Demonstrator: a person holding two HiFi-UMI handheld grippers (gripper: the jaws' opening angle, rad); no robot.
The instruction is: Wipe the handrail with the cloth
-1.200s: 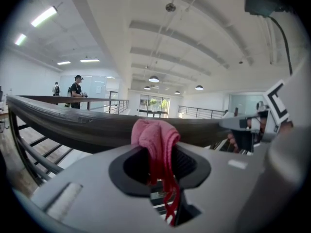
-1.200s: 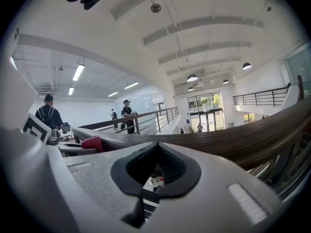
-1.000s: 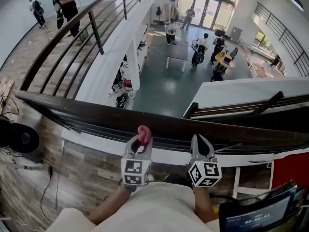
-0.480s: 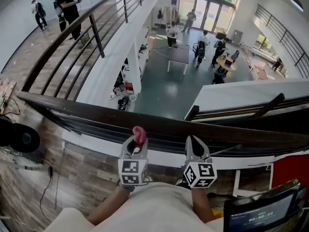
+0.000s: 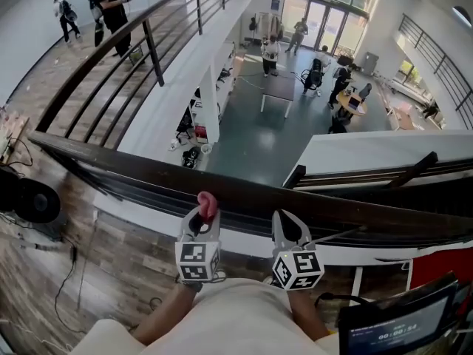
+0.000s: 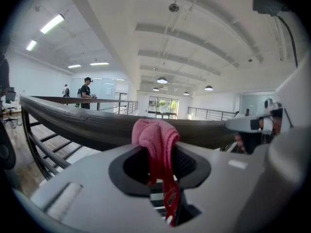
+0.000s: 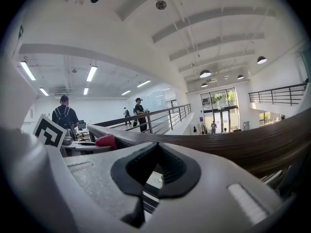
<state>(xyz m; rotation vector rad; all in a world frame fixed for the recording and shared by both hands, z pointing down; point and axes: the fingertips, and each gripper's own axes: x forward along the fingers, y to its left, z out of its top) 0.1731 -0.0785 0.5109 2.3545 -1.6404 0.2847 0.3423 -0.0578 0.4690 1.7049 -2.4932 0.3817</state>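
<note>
Whether the crumpled pink cloth (image 5: pixel 208 205) touches the dark wooden handrail (image 5: pixel 347 214) is unclear at lower centre. The left gripper (image 5: pixel 202 219) clamps it; the right gripper (image 5: pixel 285 226) is closed, empty

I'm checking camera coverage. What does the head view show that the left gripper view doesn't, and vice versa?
Only the head view: the lower floor beyond the rail, with people and a table. Only the left gripper view: the ceiling lamps overhead. Both: the pink cloth pinched in the left gripper, near the dark handrail.
</note>
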